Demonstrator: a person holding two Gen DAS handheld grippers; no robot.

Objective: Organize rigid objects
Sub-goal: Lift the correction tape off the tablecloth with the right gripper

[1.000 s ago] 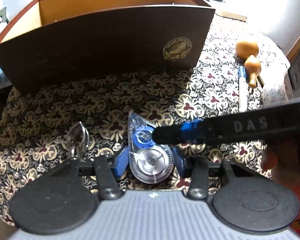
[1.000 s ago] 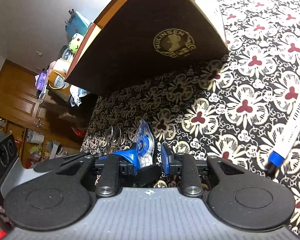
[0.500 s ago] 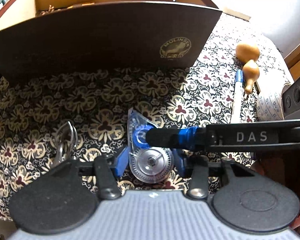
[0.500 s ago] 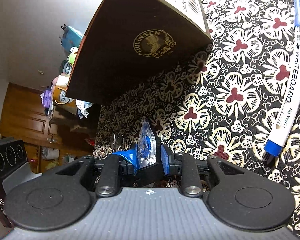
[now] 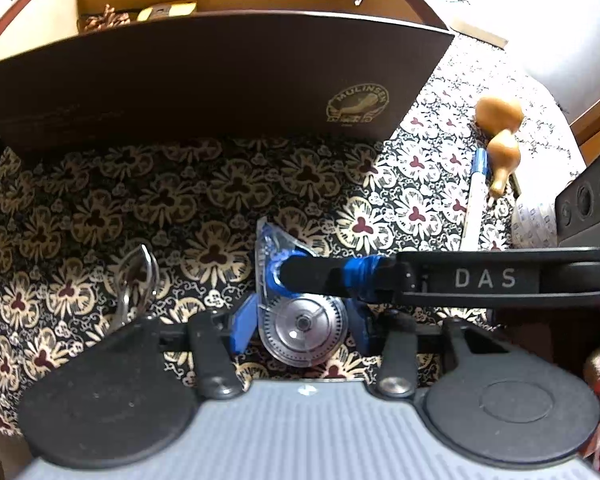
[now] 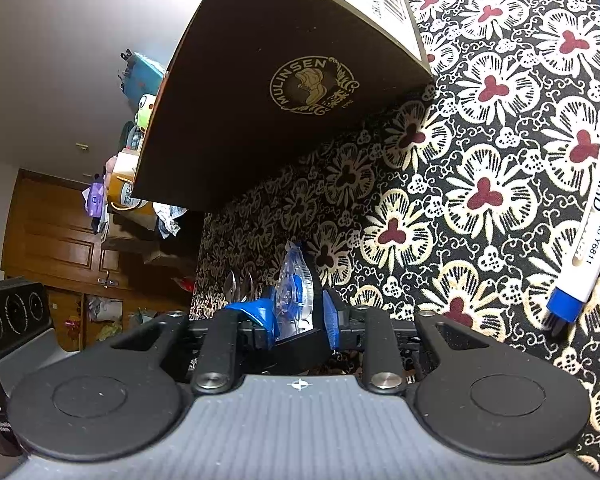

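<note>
Both grippers have risen toward the box, whose inside now shows. Ahead of them it stands on the cloth. Right of it lie a gourd and marker. The left gripper and right gripper each clamp the tape dispenser, held between them.

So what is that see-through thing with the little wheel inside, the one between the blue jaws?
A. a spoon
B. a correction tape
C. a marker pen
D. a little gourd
B: the clear correction tape with its toothed wheel and blue reel sits between the jaws of both tools, while the marker pen and the little gourd lie apart, over by the brown box.
</note>
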